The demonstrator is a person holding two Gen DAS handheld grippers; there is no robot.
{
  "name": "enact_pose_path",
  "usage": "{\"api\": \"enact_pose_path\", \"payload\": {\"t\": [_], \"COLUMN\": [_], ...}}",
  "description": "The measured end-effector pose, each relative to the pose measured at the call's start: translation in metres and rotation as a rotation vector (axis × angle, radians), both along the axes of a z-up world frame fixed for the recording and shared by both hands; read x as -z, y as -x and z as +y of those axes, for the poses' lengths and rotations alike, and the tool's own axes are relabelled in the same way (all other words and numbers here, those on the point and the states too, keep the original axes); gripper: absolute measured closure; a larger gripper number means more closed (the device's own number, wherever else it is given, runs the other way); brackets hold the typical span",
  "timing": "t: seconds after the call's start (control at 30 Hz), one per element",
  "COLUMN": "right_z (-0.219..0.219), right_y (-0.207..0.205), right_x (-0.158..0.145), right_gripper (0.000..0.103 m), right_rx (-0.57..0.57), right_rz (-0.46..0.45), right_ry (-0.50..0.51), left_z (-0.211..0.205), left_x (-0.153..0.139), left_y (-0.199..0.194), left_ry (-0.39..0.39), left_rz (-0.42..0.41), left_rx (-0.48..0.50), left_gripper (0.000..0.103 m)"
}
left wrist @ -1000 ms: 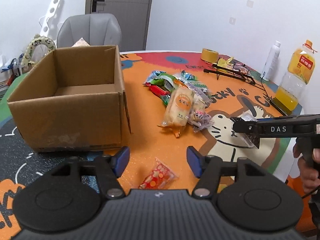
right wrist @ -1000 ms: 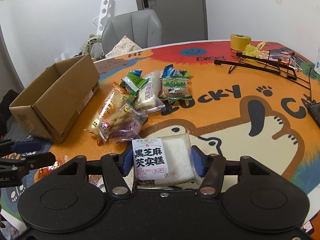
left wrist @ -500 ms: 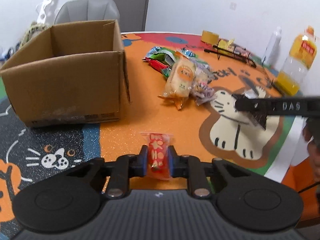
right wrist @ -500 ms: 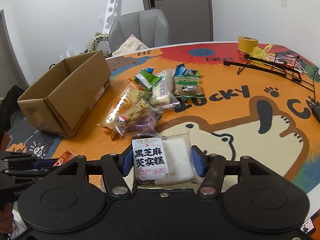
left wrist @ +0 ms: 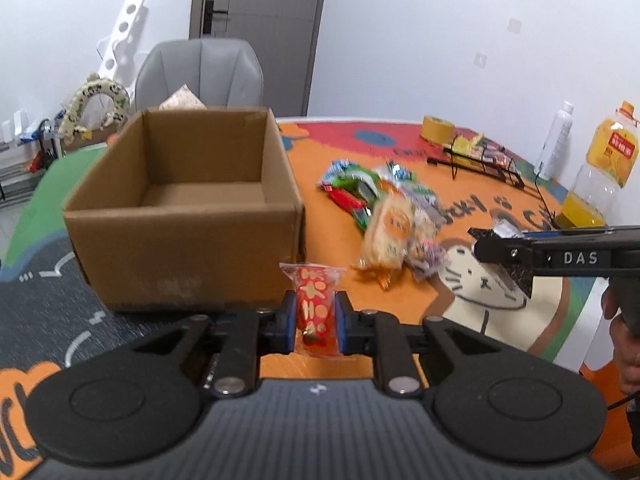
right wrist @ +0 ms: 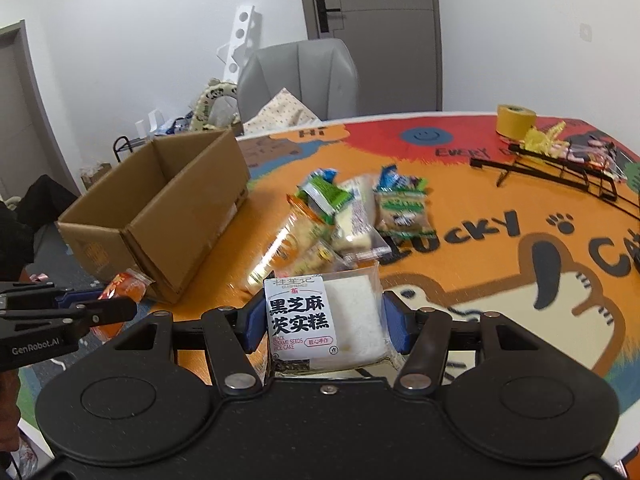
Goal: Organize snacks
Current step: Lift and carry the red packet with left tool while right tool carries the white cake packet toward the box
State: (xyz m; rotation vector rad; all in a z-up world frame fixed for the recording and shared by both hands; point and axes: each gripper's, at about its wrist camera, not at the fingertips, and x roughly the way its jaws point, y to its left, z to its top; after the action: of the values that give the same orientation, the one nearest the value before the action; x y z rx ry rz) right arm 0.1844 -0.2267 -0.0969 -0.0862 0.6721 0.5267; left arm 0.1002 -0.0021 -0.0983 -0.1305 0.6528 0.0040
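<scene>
Now red packet (left wrist: 316, 306) between closed left fingers (left wrist: 289, 322).

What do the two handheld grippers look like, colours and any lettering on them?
Both are matte black with two round discs at the base, silver pivot bolts and blue finger pads. Seen from the side, the right gripper reads DAS in white, and the left gripper reads GenRobot.AI.

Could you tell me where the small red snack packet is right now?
The small red snack packet is clamped in the left gripper, just before the cardboard box.
</scene>
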Motion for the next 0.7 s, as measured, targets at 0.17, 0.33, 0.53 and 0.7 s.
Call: {"api": "enact_pose_path", "payload": {"t": [0.17,0.33,0.53,0.7], "right_z": [0.015,0.035,0.056,0.075], "right_y": [-0.002,-0.001,0.0,-0.001], "right_x": [-0.012,-0.021,-0.031,-0.037], "right_gripper": [0.047,0.047,0.047,0.047], "right_rx": [-0.036,-0.08,-0.117,-0.138], "right_rz": [-0.024,-0.044,-0.067,-0.077], "right_ry": [-0.014,-0.014,-0.007,-0.005], "left_z": [0.004,0.011,0.029,0.048], "left_x": [-0.024,-0.039,-0.048,-0.052], "left_y": [0.004,0.008,0.008,0.003], "left_ry": [-0.011,-0.033,-0.034,-0.029], "left_rz": [-0.052,-0.09,-0.11,-0.123], "left_rx": [-0.008,-0.028,-0.065,-0.095], "left_gripper": [0.085,0.085,0.085,0.085]}}
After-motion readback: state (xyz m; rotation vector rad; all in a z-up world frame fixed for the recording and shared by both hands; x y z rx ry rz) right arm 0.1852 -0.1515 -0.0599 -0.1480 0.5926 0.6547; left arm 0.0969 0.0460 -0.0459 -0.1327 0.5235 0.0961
